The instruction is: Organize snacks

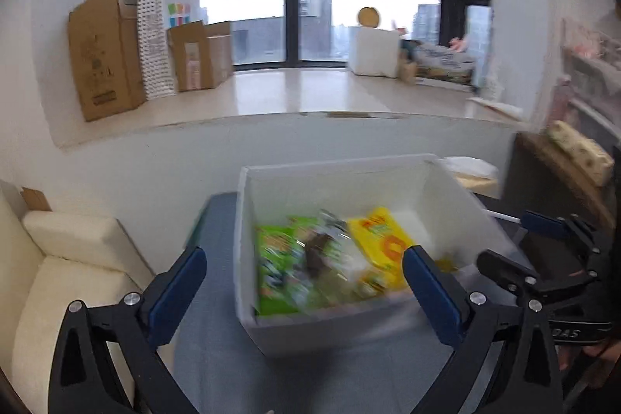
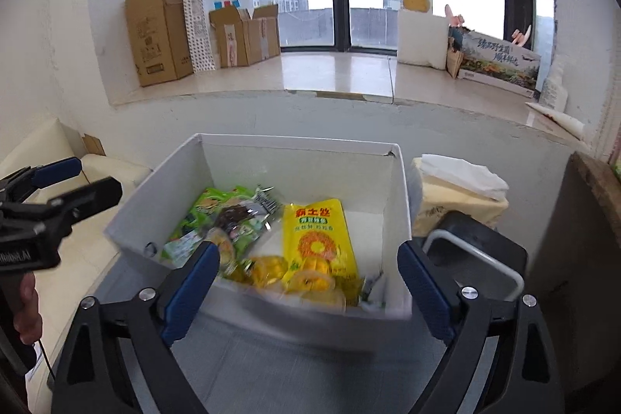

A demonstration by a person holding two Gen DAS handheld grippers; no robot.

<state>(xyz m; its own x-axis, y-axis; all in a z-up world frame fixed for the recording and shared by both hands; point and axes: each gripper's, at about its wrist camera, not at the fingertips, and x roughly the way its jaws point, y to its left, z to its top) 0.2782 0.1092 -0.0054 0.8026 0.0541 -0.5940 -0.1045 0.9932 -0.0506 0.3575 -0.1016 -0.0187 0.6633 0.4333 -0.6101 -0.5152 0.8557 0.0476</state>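
A white open box (image 2: 271, 147) stands on a grey-blue surface (image 2: 271, 375). Inside lie a yellow snack packet (image 2: 316, 235), green packets (image 2: 209, 208) and small yellow wrapped snacks (image 2: 268, 268). My right gripper (image 2: 308, 251) is open, its blue pads astride the box's near wall with nothing pressed between them. The left wrist view is blurred; it shows the box (image 1: 244, 220), the yellow packet (image 1: 382, 239) and the green packets (image 1: 279, 266). My left gripper (image 1: 304, 258) is open wide over the box's near left corner and holds nothing. Each gripper shows at the edge of the other's view.
A cream sofa (image 1: 77, 258) lies to the left. Right of the box are a tissue pack (image 2: 458, 189) and a black object with a metal handle (image 2: 477, 251). Cardboard boxes (image 2: 155, 33) stand on the window ledge behind. A wooden shelf (image 1: 562, 161) is at the right.
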